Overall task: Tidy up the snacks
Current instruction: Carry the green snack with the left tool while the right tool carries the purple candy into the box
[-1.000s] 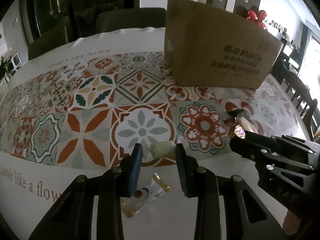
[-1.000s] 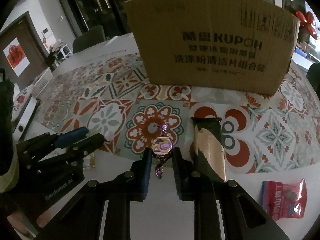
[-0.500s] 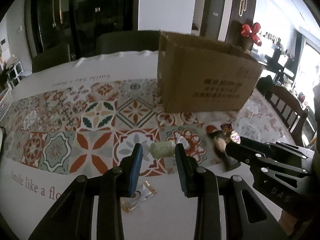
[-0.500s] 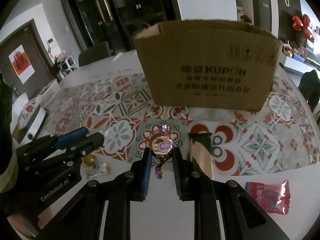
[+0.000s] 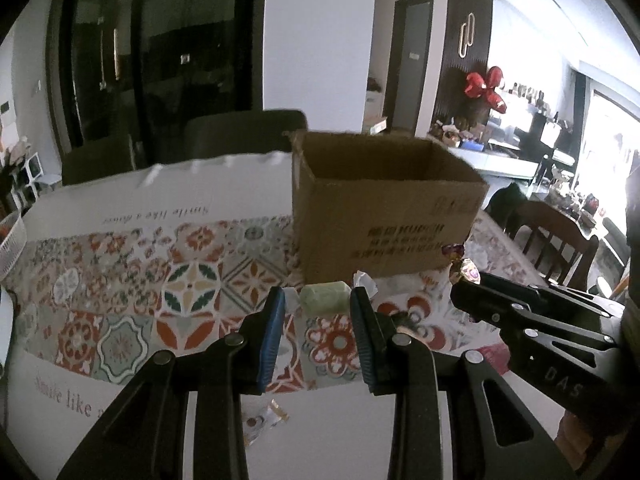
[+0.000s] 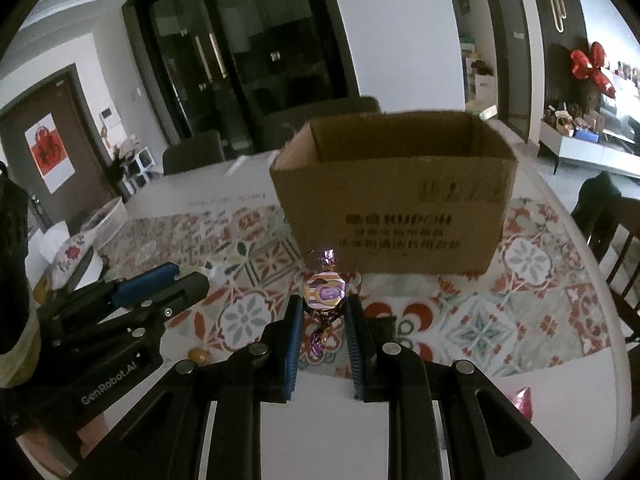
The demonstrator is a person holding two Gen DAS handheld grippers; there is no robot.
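Left gripper [image 5: 318, 307] clamped on green candy [image 5: 323, 302], right gripper [image 6: 322, 318] clamped on purple candy [image 6: 325, 295] — both held up off the table [image 6: 400, 420], facing the open box [image 6: 394, 200], likely for dropping in.

A home dining room: patterned tablecloth [image 5: 132, 280], wooden chairs [image 5: 560, 240], sideboard [image 6: 592, 152]

A patterned tablecloth [image 5: 192, 280] is spread over the table. Dark chairs [image 5: 244, 136] are set at its far side, a red bow [image 6: 592, 66] far right.
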